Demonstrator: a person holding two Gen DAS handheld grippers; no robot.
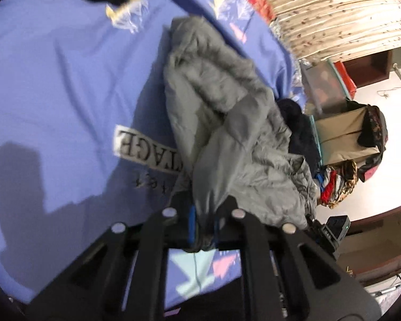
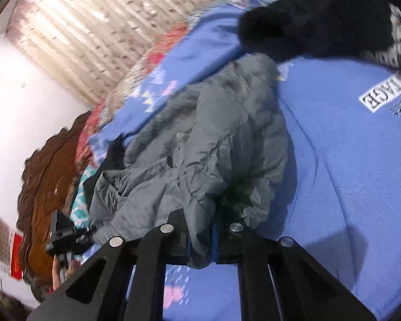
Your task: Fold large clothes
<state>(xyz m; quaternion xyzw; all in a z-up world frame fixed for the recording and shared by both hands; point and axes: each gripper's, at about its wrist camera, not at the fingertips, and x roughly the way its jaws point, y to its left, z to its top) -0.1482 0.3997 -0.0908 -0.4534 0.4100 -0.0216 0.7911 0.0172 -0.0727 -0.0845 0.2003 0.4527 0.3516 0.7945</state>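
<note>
A crumpled grey padded jacket (image 1: 227, 112) lies on a blue garment (image 1: 53, 93) printed with a white label, spread over a blue patterned bedsheet. My left gripper (image 1: 203, 227) is shut on a bunched edge of the grey jacket, with cloth squeezed between its blue pads. In the right wrist view the same grey jacket (image 2: 214, 139) runs from the centre down into my right gripper (image 2: 201, 243), which is shut on a fold of it. The left gripper (image 2: 64, 235) shows at the left of that view, past the jacket's far end. The right gripper (image 1: 334, 230) shows at the right of the left wrist view.
A black garment (image 2: 315, 13) lies at the far side of the bed, beside a black-and-white patterned one. A carved wooden headboard (image 2: 48, 176) stands at one end. Boxes and a heap of clothes (image 1: 342, 176) sit on a pale table beyond the bed's edge. Curtains (image 1: 334, 8) hang behind.
</note>
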